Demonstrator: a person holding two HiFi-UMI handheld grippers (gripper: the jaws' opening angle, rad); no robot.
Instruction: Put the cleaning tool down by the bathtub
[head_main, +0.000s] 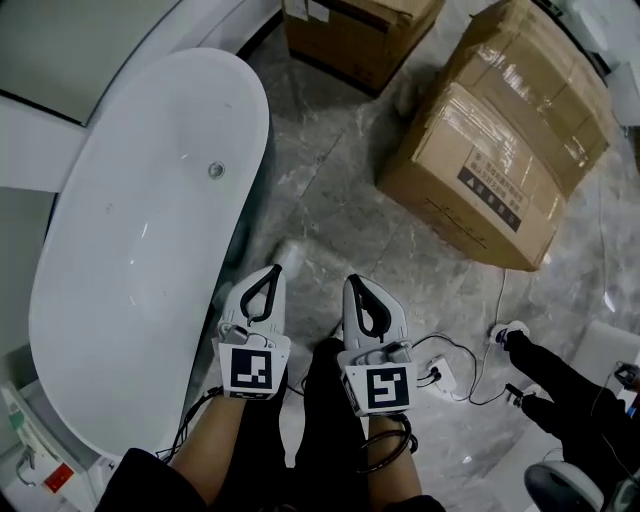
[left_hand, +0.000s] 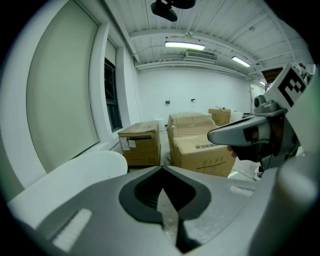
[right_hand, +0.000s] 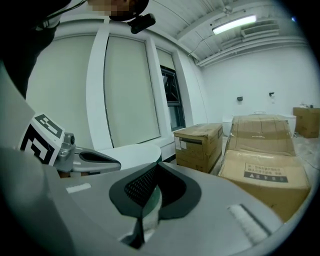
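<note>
With left tool (head_main: 273, 269) and right tool (head_main: 352, 280) closed on nothing beside the bathtub (head_main: 130, 250), looks already done; otherwise calls for finding the cleaning tool first.

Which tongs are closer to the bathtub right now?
Left. The left tongs hang beside the bathtub's outer wall, over the floor. The right tongs sit on their far side, farther from it, toward the cardboard boxes.

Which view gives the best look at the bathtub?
The head view: the whole white bathtub is seen from above, with its drain in sight. The left gripper view catches only a curved stretch of its rim. The right gripper view shows just one rounded end.
</note>
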